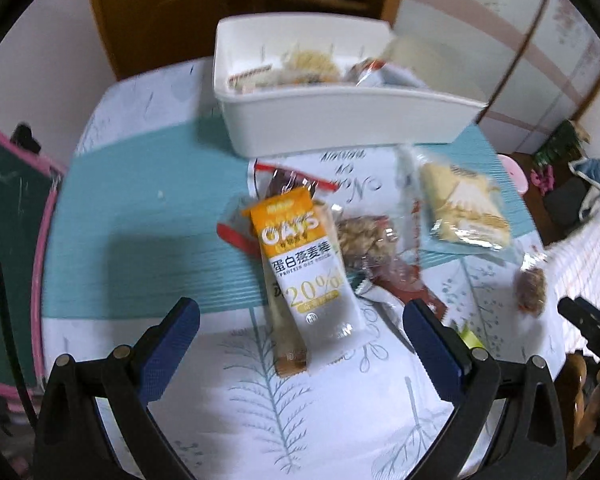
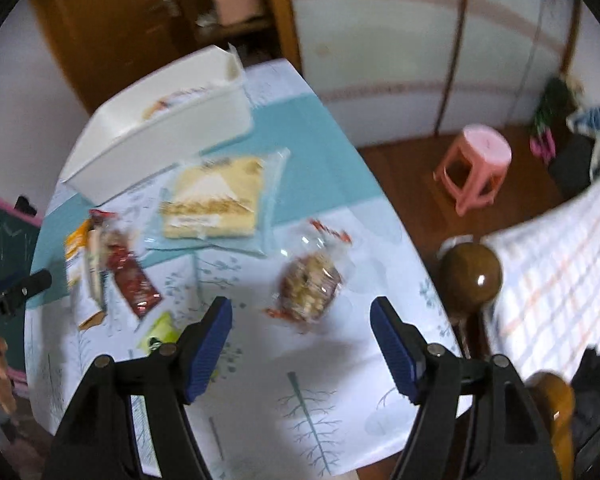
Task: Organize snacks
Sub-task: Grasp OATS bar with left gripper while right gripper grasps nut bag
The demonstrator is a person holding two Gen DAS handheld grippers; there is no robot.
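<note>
Snacks partly sorted: some lie in the far white box [image 1: 340,128], several wait on my worktop [image 1: 148,232]; both tools [image 1: 300,320] [image 2: 300,320] stand apart, holding nothing

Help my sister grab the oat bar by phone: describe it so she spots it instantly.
Find the white bin on the tablecloth; a pile of snacks lies in front of it. The oat bar lies on top, the only opaque white wrapper with an orange end reading OATS and 20%.
</note>
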